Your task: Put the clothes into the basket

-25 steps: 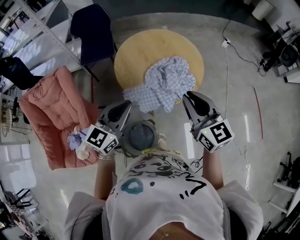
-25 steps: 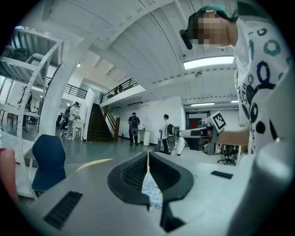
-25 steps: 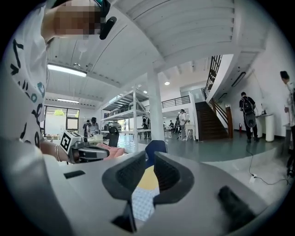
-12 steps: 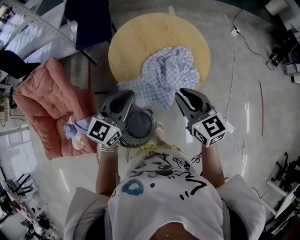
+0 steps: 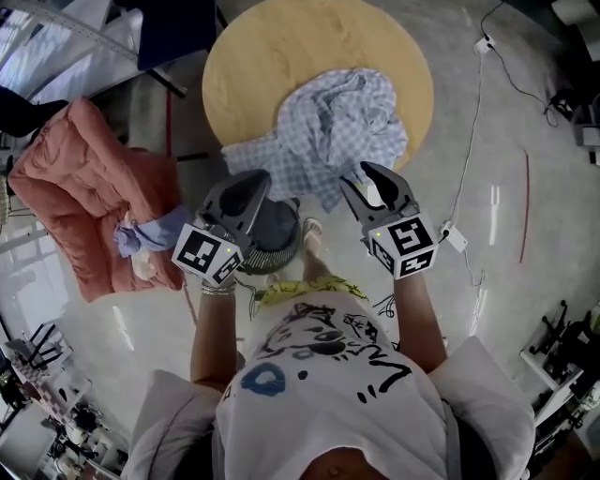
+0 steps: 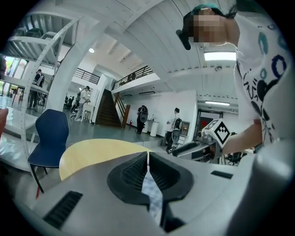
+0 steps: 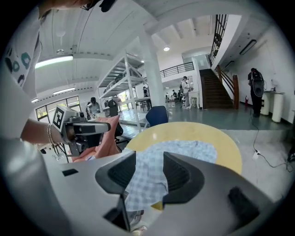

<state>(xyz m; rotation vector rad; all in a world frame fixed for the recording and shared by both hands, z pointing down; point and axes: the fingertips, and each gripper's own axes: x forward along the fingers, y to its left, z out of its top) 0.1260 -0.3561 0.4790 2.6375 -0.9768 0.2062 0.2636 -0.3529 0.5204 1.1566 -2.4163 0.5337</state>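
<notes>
A crumpled blue checked shirt point(image 5: 337, 127) lies on the round wooden table point(image 5: 272, 66), and its hem hangs over the near edge. A dark grey basket point(image 5: 279, 230) stands on the floor just below, between my two grippers. My right gripper point(image 5: 373, 180) is at the hanging hem. Its jaws have just been opening, and the checked cloth point(image 7: 146, 182) shows in the gap without being pressed. My left gripper point(image 5: 247, 190) is shut and holds nothing, beside the hem's left end and over the basket's rim. In the left gripper view its pads point(image 6: 138, 173) meet, with the table point(image 6: 92, 152) beyond.
A pink padded cushion point(image 5: 84, 206) lies on the floor at the left with a lavender cloth point(image 5: 145, 234) on it. A dark blue chair point(image 5: 178, 28) stands behind the table. A cable and white plug point(image 5: 455, 236) run along the floor at the right.
Both grippers have dropped lower and come closer to the shirt's hanging hem. The right gripper's jaws have spread apart.
</notes>
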